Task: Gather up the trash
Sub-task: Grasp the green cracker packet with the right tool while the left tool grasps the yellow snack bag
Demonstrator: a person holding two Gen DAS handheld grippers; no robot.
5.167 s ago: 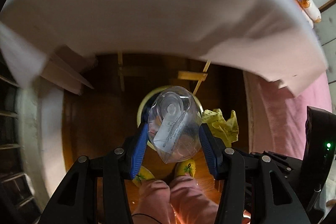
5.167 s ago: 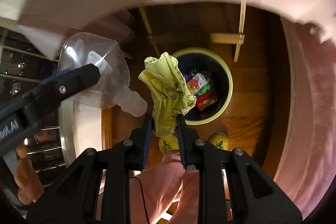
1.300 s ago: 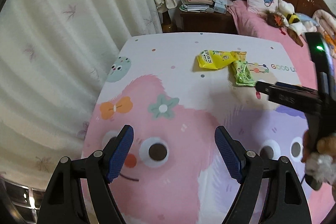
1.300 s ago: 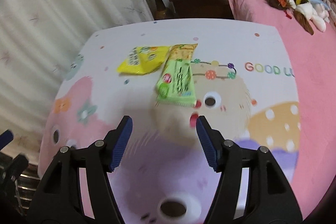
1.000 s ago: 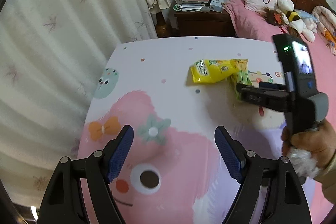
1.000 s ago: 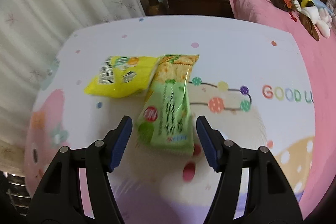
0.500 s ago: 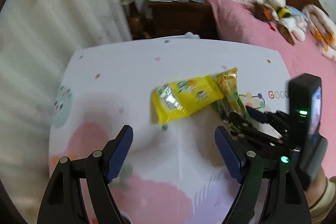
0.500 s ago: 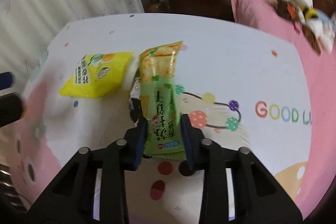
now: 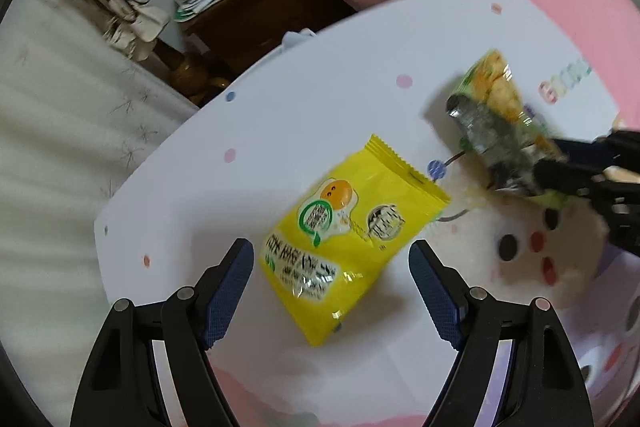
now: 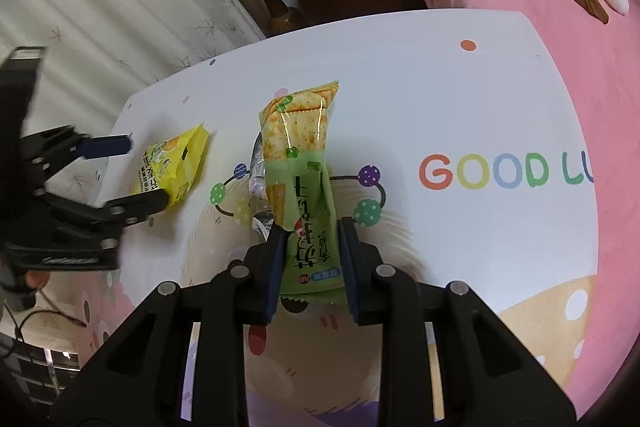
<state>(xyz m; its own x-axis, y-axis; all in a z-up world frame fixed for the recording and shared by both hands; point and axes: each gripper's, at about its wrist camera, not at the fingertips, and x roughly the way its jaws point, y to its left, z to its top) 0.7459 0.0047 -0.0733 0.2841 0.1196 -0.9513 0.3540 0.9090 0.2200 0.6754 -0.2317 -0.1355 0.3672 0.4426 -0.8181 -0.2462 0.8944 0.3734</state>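
Two wrappers left on table (image 10: 460,99): my right tool (image 10: 310,259) grips the green cracker pack (image 10: 304,163); left tool (image 9: 331,291) wide, straddling the yellow packet (image 9: 348,239), not yet grabbed.

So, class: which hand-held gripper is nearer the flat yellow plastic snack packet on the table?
Left. The left hand-held gripper is open with its fingers on either side of the yellow snack packet. The right hand-held gripper is off to one side, shut on the green cracker wrapper.

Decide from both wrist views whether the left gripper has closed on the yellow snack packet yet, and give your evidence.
Not yet: the left gripper is open. Its blue pads stand wide apart either side of the yellow snack packet, which lies flat on the table.
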